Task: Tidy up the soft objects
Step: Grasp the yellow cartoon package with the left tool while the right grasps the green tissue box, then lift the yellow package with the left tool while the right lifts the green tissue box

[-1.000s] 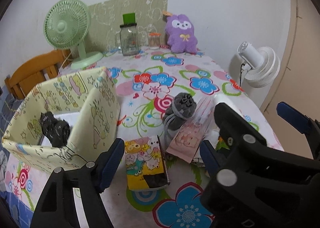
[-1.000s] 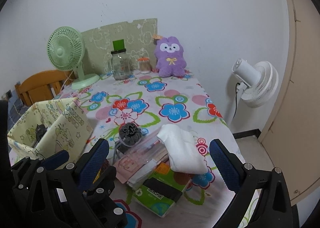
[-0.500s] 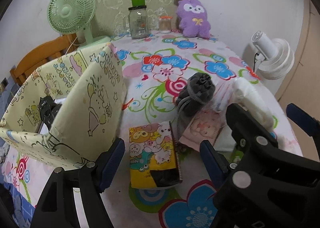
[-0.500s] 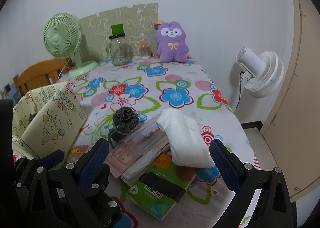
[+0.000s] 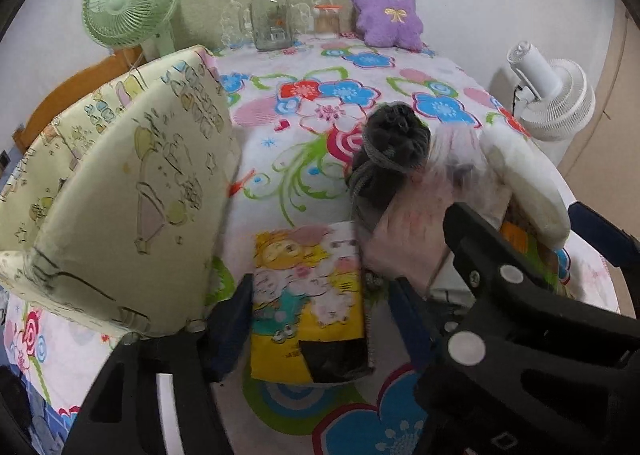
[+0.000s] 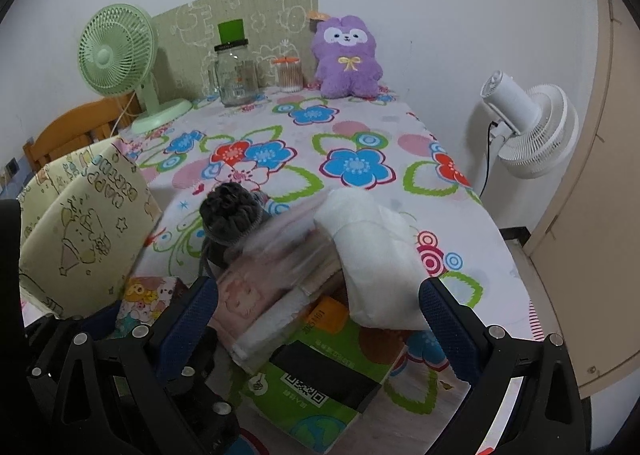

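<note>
Your left gripper (image 5: 320, 311) has just been closing; its jaws flank one yellow tissue pack (image 5: 308, 303), contact unclear. Your right gripper (image 6: 320, 303) stands wide, gripping nothing, over one pile: pink packet (image 6: 256, 287), white cloth (image 6: 376, 255), green pack (image 6: 320, 387). One grey pouch (image 5: 388, 151) lies ahead. One fabric bin (image 5: 120, 191) crowds your left jaw; open tablecloth (image 6: 320, 143) beyond.

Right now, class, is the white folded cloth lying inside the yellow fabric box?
No. The white folded cloth rests on the packets, apart from the yellow fabric box.
</note>
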The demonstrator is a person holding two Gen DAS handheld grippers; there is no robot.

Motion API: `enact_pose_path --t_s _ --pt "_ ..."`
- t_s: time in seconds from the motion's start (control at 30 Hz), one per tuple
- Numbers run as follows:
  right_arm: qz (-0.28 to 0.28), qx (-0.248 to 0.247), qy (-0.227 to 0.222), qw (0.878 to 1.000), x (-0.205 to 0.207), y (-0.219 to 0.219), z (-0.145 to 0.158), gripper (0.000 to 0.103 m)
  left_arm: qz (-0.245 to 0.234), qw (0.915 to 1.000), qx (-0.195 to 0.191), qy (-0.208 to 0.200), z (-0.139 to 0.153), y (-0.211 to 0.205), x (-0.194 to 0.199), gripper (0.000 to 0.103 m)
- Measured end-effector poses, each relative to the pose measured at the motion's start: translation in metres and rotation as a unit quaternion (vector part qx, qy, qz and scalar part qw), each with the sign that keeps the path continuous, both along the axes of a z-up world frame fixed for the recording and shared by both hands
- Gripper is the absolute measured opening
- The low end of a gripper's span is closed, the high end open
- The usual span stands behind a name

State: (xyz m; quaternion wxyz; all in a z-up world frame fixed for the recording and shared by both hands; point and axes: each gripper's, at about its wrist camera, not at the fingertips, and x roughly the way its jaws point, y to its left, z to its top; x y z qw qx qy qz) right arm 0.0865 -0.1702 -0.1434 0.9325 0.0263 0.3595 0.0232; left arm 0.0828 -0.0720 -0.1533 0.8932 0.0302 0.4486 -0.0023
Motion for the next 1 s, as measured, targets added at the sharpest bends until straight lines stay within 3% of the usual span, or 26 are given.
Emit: enact_pose_path --t_s 0.33,0.63,1.0 --pt "-0.020 0.020 0.029 0.999 -0.002 -0.008 -0.008 0.097 -0.023 0.9997 -0.006 -0.005 0.000 -0.004 -0.004 0.049" --pt "-0.025 0.061 0.067 0.996 -0.010 -0.010 -0.022 0.086 -0.033 0.9994 -0.005 -0.006 0.001 -0.003 -0.020 0.048" --pt "-0.023 0.054 0.070 0.996 -0.026 -0.003 -0.018 0.085 -0.034 0.9993 -0.015 -0.003 0.004 0.002 -0.033 0.047"
